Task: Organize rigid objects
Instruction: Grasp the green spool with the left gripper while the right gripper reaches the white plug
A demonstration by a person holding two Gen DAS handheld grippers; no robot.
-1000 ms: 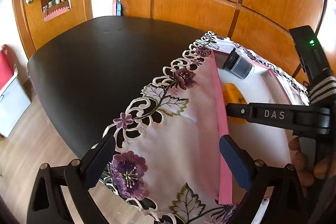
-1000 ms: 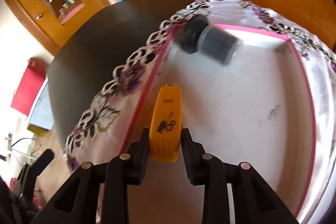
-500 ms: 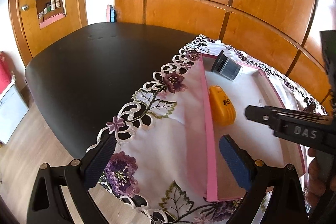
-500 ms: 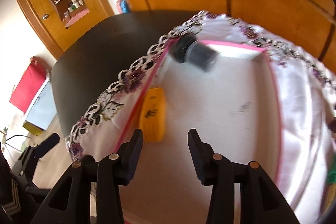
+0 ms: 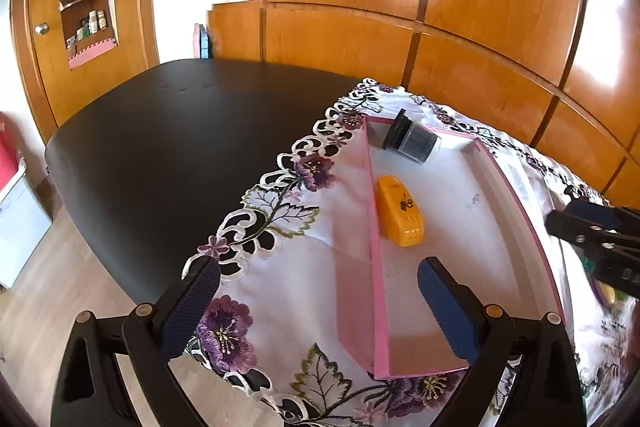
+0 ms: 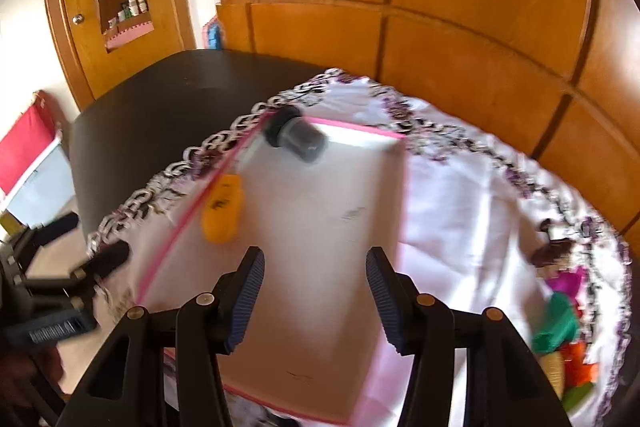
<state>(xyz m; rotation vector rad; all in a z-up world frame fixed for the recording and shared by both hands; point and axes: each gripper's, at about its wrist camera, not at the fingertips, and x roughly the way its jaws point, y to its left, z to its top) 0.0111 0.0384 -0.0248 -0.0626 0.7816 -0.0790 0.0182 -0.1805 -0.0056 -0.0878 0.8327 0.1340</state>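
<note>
A pink-rimmed tray [image 5: 516, 195] [image 6: 360, 131] lies on a flowered cloth. In it lie a yellow oblong object [image 5: 399, 210] [image 6: 222, 213] by the left wall and a dark jar [image 5: 412, 142] [image 6: 298, 139] on its side at the far corner. My left gripper [image 5: 316, 303] is open and empty, over the tray's near left corner. My right gripper [image 6: 314, 301] is open and empty above the tray's near end; it also shows at the right edge of the left wrist view [image 5: 596, 227].
The flowered cloth [image 5: 280, 267] covers part of a black table [image 5: 180, 139]. Several coloured objects [image 6: 560, 331] lie on the cloth right of the tray. Wooden wall panels [image 5: 440, 7] stand behind the table. The floor [image 5: 40, 307] lies to the left.
My right gripper let go of the yellow object in the tray, opened wider and pulled back and to the right. The left gripper's view shifted slightly.
</note>
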